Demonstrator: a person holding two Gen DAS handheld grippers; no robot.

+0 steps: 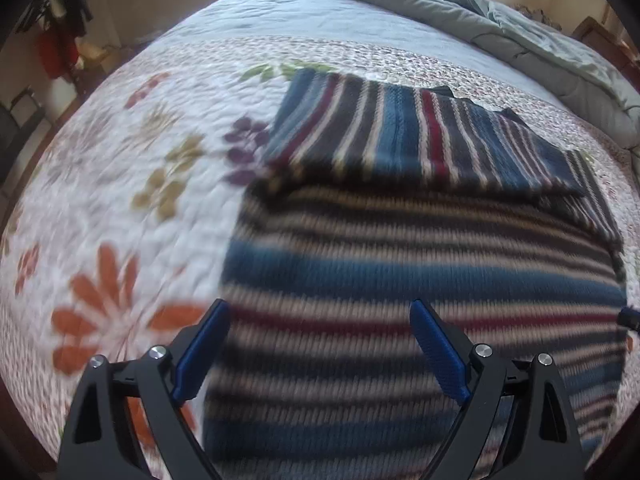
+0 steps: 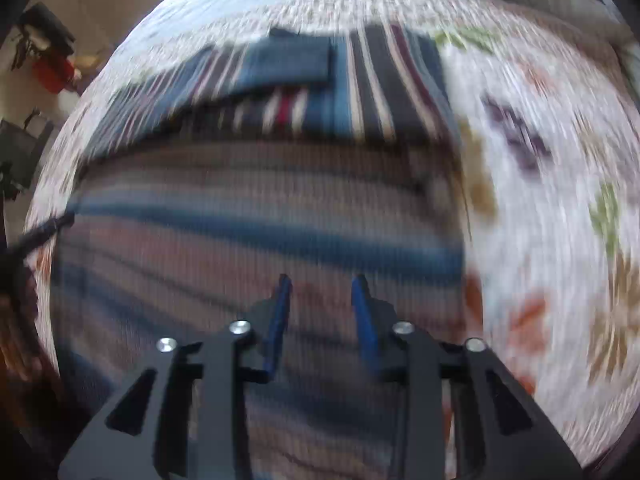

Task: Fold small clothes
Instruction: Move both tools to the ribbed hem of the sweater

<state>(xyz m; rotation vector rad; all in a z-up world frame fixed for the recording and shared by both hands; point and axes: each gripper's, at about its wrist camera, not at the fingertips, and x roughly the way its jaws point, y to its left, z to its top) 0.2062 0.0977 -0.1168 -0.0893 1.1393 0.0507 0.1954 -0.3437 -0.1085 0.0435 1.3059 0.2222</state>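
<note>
Much is smeared by blur, most heavily in the right wrist view, where the quilt's flowers are reduced to streaks. In the left wrist view, from the left: a dim room corner with dark and red items that cannot be made out, then the floral quilt (image 1: 120, 184), then the striped sweater (image 1: 400, 264) lying flat on it. The sweater's near edge is cut off by the frame and the gripper's body. Its far part is covered by a folded-over portion whose stripes run crosswise to the rest. A rumpled grey-green comforter (image 1: 520, 28) is seen at the far right of the bed — only the left wrist view shows it clearly.

In the right wrist view the sweater (image 2: 260, 220) fills the left and centre, with the quilt (image 2: 560, 200) to the right; a dark thin object at the far left edge cannot be identified.

The left gripper (image 1: 320, 308) is seen spread wide above the sweater's left edge, nothing between its blue pads (image 1: 204, 352). The right gripper (image 2: 322, 280) is parted only narrowly over the sweater — no cloth is seen pinched; whether the tips touch the knit cannot be told.
</note>
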